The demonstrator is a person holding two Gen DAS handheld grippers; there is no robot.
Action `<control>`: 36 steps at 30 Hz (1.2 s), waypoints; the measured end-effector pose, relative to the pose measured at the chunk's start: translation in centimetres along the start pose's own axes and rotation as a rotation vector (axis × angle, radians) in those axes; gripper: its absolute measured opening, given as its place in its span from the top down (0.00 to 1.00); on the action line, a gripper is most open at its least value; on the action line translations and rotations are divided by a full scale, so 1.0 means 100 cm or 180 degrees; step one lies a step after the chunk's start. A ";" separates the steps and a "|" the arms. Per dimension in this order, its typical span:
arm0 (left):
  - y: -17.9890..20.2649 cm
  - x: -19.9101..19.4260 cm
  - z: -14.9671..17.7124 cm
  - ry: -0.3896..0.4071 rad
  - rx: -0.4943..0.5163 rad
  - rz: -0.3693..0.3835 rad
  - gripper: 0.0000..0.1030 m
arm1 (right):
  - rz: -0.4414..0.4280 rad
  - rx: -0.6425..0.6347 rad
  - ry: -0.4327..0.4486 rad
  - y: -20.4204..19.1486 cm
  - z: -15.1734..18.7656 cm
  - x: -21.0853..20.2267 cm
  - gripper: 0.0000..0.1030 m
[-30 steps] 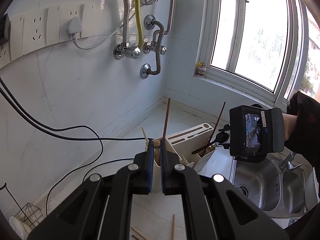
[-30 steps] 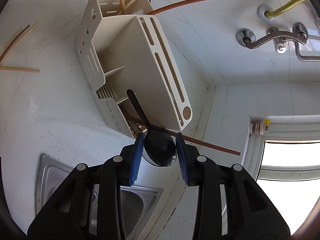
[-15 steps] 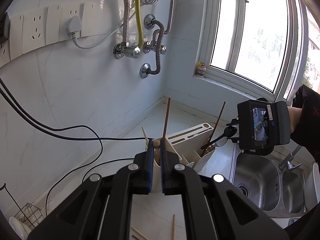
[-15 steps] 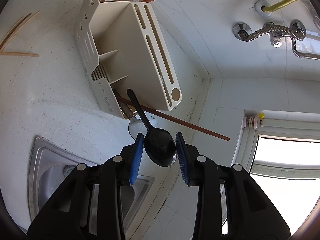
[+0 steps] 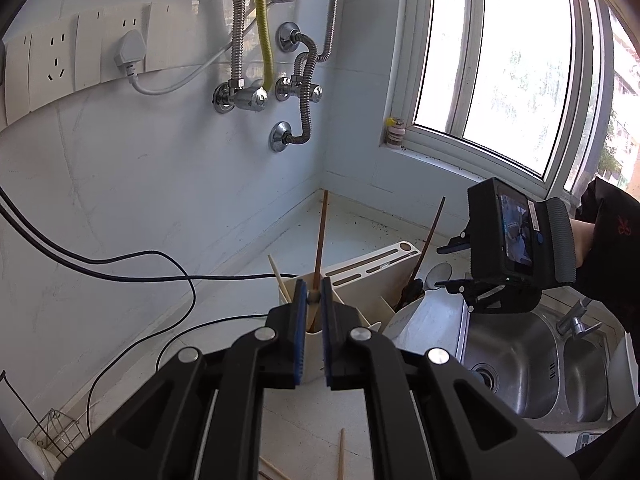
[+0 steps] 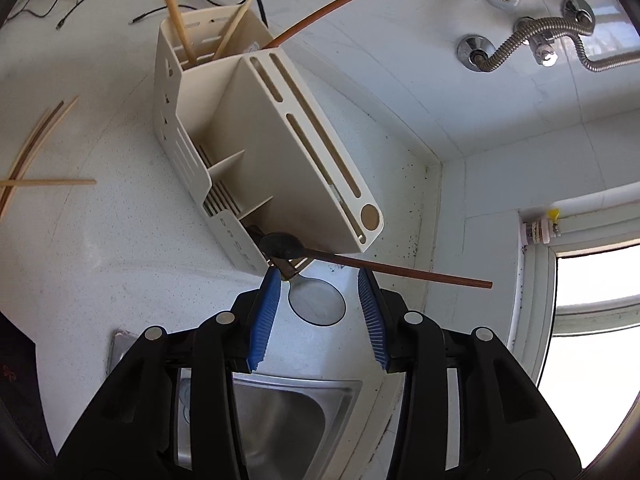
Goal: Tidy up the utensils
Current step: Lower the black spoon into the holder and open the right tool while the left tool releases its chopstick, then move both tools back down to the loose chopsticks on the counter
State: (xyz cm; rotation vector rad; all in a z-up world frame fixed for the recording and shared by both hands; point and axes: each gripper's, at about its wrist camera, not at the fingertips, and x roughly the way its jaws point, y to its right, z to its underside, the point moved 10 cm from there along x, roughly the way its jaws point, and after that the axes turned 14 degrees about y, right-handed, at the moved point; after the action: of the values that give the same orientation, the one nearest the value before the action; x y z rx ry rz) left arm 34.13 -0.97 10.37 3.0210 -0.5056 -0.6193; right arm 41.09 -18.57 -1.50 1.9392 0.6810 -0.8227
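I take the cream utensil holder (image 6: 256, 148) as my landmark; it stands on the white bench (image 6: 92, 236) close to the wall corner. My right gripper (image 6: 318, 312) hangs over the holder's near end with its blue pads spread wide and nothing between them. The black spoon (image 6: 280, 243) sits in the end compartment on that side, bowl upward, just ahead of my right gripper and apart from both pads. A silver spoon (image 6: 318, 300) stands in the same compartment, its bowl showing between the pads. A dark brown chopstick (image 6: 400, 270) leans out of that compartment toward the window.

At the holder's far end, my left gripper (image 5: 314, 334) sits with its pads narrowed to a thin slot over the chopstick compartment. A reddish chopstick (image 5: 320, 240) stands in line with that slot, but I cannot tell whether the pads are pinching it or merely framing it. Two pale chopsticks (image 6: 236, 16) also lean out of that compartment.

Several loose chopsticks (image 6: 36, 160) lie on the bench to the holder's side away from the wall. The steel sink (image 5: 532, 364) lies beyond the holder's near end, under my right gripper.
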 end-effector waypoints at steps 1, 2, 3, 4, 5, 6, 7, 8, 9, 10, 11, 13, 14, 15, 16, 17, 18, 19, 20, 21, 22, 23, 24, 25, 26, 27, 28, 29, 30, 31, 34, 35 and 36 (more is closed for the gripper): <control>0.000 -0.001 -0.001 0.0025 -0.0011 0.0011 0.93 | -0.0011 0.0103 0.0078 0.003 -0.002 -0.004 0.62; 0.001 -0.002 -0.002 0.0056 -0.0014 0.0039 0.92 | -0.0035 0.0227 0.0166 0.006 -0.004 -0.009 0.62; 0.001 -0.003 -0.003 0.0094 -0.0023 0.0064 0.85 | -0.0062 0.0362 0.0266 0.009 -0.007 -0.014 0.61; 0.001 -0.004 -0.005 0.0135 -0.0035 0.0075 0.80 | -0.0089 0.0499 0.0363 0.011 -0.009 -0.020 0.60; 0.001 -0.006 -0.007 0.0183 -0.0049 0.0092 0.71 | -0.0082 0.0641 0.0469 0.015 -0.011 -0.025 0.59; 0.001 -0.008 -0.008 0.0230 -0.0068 0.0128 0.71 | -0.0106 0.0793 0.0580 0.018 -0.013 -0.031 0.59; 0.001 -0.011 -0.009 0.0272 -0.0090 0.0149 0.71 | -0.0146 0.0956 0.0709 0.020 -0.014 -0.038 0.59; 0.000 -0.014 -0.010 0.0318 -0.0108 0.0167 0.71 | -0.0139 0.1123 0.0853 0.023 -0.015 -0.045 0.59; 0.000 -0.017 -0.010 0.0354 -0.0114 0.0183 0.71 | -0.0175 0.1323 0.0998 0.026 -0.016 -0.053 0.59; -0.001 -0.020 -0.010 0.0387 -0.0121 0.0177 0.69 | -0.0227 0.1535 0.1149 0.028 -0.017 -0.061 0.59; -0.002 -0.024 -0.010 0.0408 -0.0128 0.0169 0.61 | -0.0237 0.1752 0.1328 0.032 -0.018 -0.071 0.58; -0.005 -0.032 -0.008 0.0442 -0.0148 0.0134 0.51 | -0.0355 0.2150 0.1666 0.033 -0.019 -0.090 0.53; -0.005 -0.036 -0.007 0.0454 -0.0147 0.0123 0.51 | -0.0380 0.2310 0.1814 0.032 -0.019 -0.099 0.49; -0.006 -0.040 -0.004 0.0457 -0.0117 0.0099 0.51 | -0.0385 0.2429 0.1938 0.030 -0.018 -0.108 0.48; -0.008 -0.045 0.000 0.0457 -0.0079 0.0037 0.51 | -0.0383 0.2500 0.2035 0.026 -0.018 -0.116 0.48; -0.009 -0.050 0.004 0.0447 -0.0033 -0.0028 0.51 | -0.0380 0.2576 0.2128 0.022 -0.018 -0.123 0.48; -0.010 -0.055 0.010 0.0433 0.0009 -0.0093 0.51 | -0.0409 0.2641 0.2202 0.017 -0.018 -0.129 0.47; -0.011 -0.061 0.016 0.0429 0.0002 -0.0111 0.51 | -0.0475 0.2701 0.2264 0.009 -0.018 -0.134 0.46; -0.009 -0.066 0.022 0.0408 -0.0024 -0.0082 0.51 | -0.0544 0.2766 0.2295 0.001 -0.018 -0.137 0.45; -0.008 -0.071 0.031 0.0376 -0.0035 -0.0082 0.51 | -0.0620 0.2815 0.2293 -0.008 -0.018 -0.138 0.42; -0.009 -0.076 0.039 0.0358 -0.0042 -0.0099 0.51 | -0.0696 0.2848 0.2263 -0.019 -0.019 -0.137 0.39; -0.009 -0.080 0.048 0.0327 -0.0041 -0.0114 0.51 | -0.0737 0.2858 0.2245 -0.028 -0.019 -0.136 0.38; -0.008 -0.084 0.059 0.0279 -0.0030 -0.0123 0.51 | -0.0773 0.2879 0.2240 -0.038 -0.019 -0.135 0.38; -0.008 -0.087 0.069 0.0228 -0.0022 -0.0144 0.50 | -0.0818 0.2908 0.2210 -0.048 -0.019 -0.133 0.38; -0.011 -0.090 0.080 0.0177 -0.0020 -0.0199 0.50 | -0.0855 0.2944 0.2160 -0.058 -0.018 -0.129 0.38; -0.013 -0.091 0.092 0.0118 -0.0039 -0.0237 0.50 | -0.0863 0.2986 0.2102 -0.068 -0.016 -0.125 0.38; -0.014 -0.092 0.103 0.0059 -0.0085 -0.0229 0.50 | -0.0885 0.3012 0.2043 -0.078 -0.015 -0.120 0.38; -0.015 -0.091 0.114 -0.0002 -0.0140 -0.0218 0.50 | -0.0932 0.3060 0.1987 -0.088 -0.013 -0.114 0.38; -0.018 -0.090 0.125 -0.0068 -0.0189 -0.0238 0.50 | -0.0975 0.3127 0.1912 -0.097 -0.011 -0.107 0.38; -0.021 -0.089 0.136 -0.0133 -0.0256 -0.0270 0.50 | -0.1020 0.3193 0.1831 -0.106 -0.009 -0.098 0.38; -0.028 -0.085 0.170 -0.0327 -0.0561 -0.0258 0.55 | -0.1186 0.3428 0.1592 -0.131 -0.002 -0.070 0.45; -0.030 -0.085 0.182 -0.0388 -0.0629 -0.0284 0.59 | -0.1263 0.3525 0.1515 -0.139 -0.001 -0.061 0.48; -0.034 -0.083 0.192 -0.0446 -0.0701 -0.0337 0.64 | -0.1315 0.3601 0.1445 -0.147 0.000 -0.052 0.51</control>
State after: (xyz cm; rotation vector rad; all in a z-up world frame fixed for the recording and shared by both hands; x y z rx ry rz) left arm 20.54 5.81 -4.47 2.8231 -0.2611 -0.8371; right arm 27.13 -12.66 -5.10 3.1281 1.0322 -1.1779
